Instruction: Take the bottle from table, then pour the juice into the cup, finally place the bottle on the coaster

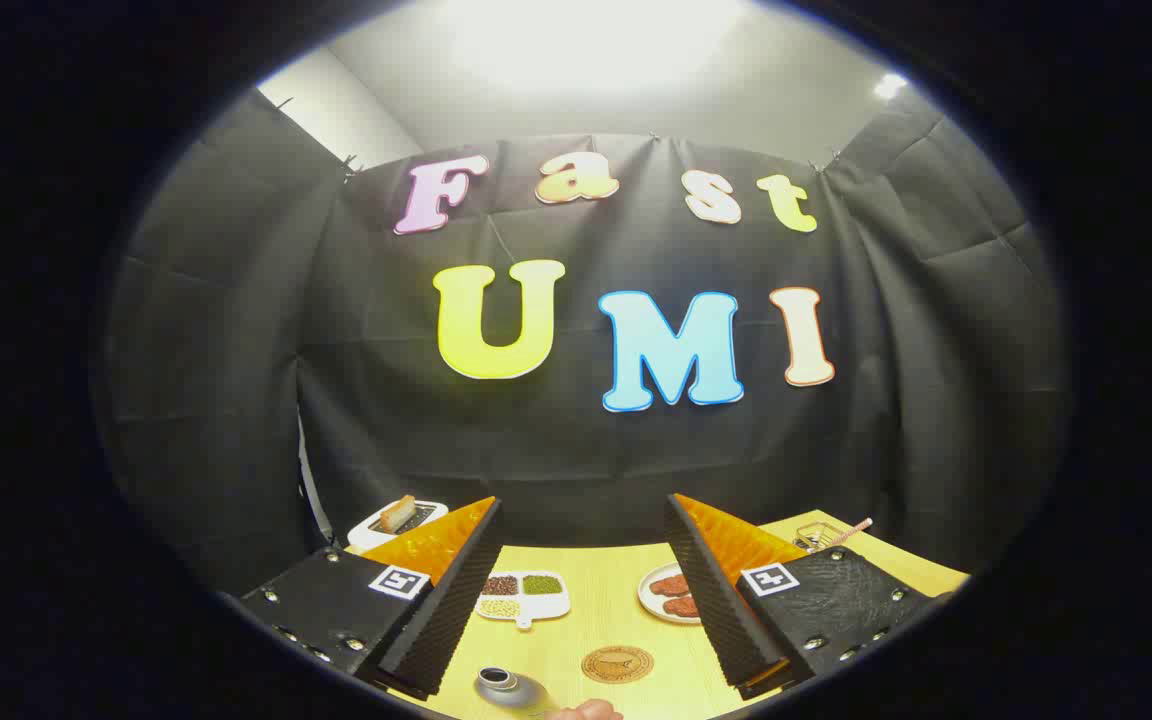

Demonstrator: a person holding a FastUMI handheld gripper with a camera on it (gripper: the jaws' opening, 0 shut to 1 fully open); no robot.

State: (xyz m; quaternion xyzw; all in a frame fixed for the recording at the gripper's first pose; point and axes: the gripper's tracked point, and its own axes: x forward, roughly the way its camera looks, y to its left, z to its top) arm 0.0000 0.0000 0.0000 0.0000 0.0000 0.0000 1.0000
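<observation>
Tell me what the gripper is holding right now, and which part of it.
Nothing is held. The gripper is open, its fingers spread wide above the table, with the coaster and a grey cup lying between them, untouched.

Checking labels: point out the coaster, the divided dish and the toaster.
coaster (617,663): gripper view, centre of the round disc.
divided dish (522,595): gripper view, middle of the white tray.
toaster (398,522): gripper view, its white top by the slot.

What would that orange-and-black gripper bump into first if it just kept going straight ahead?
Probably nothing on the yellow wooden table: the open gripper is aimed above it, so it would likely pass over the white divided dish of beans and reach the black cloth wall. Depth is unclear.
</observation>
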